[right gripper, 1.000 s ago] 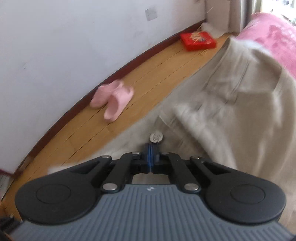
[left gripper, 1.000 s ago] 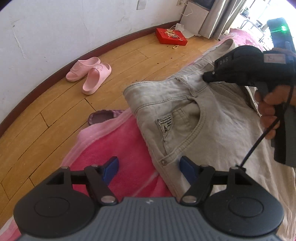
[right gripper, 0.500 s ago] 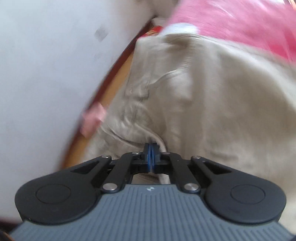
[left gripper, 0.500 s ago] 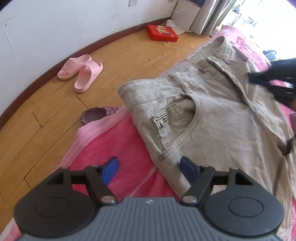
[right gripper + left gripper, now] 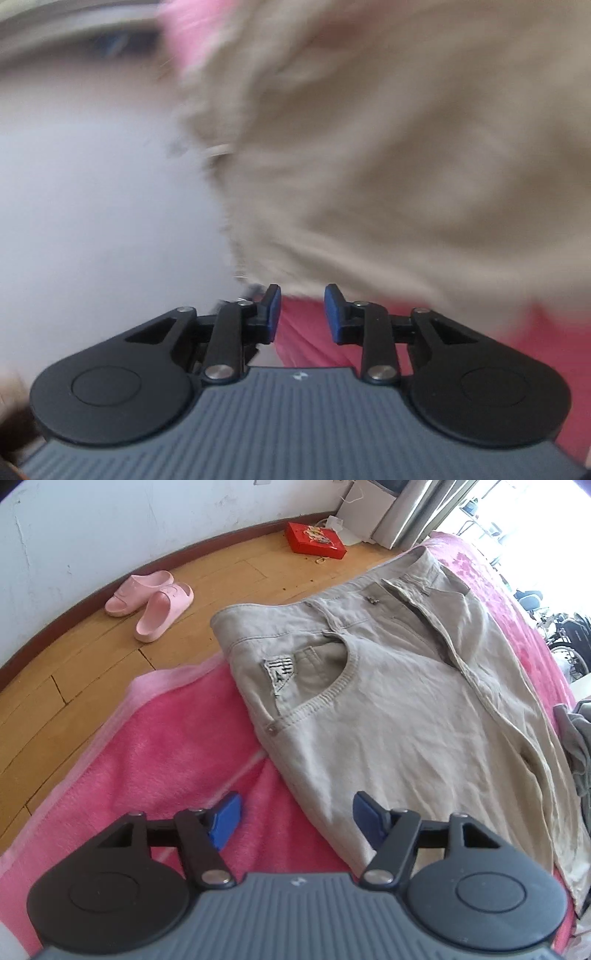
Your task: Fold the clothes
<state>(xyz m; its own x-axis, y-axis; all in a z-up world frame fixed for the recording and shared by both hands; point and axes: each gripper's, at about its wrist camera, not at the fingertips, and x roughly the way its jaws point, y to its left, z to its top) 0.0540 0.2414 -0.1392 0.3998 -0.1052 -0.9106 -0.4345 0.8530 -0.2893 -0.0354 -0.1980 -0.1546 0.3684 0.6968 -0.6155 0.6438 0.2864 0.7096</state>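
Beige trousers (image 5: 399, 701) lie spread flat on a pink blanket (image 5: 162, 746), waistband toward the floor side, with a pocket and a small label showing. My left gripper (image 5: 295, 821) hovers over the trousers' near edge, its blue pads apart and closing, nothing pressed between them. In the right wrist view the picture is blurred: beige cloth (image 5: 388, 158) fills the upper right, pink blanket (image 5: 369, 332) lies below it. My right gripper (image 5: 301, 314) has its jaws opening, a gap between the pads and only blanket behind them.
A wooden floor (image 5: 74, 701) runs beside the blanket's edge, with a pair of pink slippers (image 5: 155, 598) and a red box (image 5: 316, 541) near the white wall. Grey clothing (image 5: 576, 746) lies at the right edge of the blanket.
The right gripper let go of the trousers' waistband, swept away fast and rolled, and its jaws parted. It has left the left wrist view. The left gripper shifted a little and narrowed.
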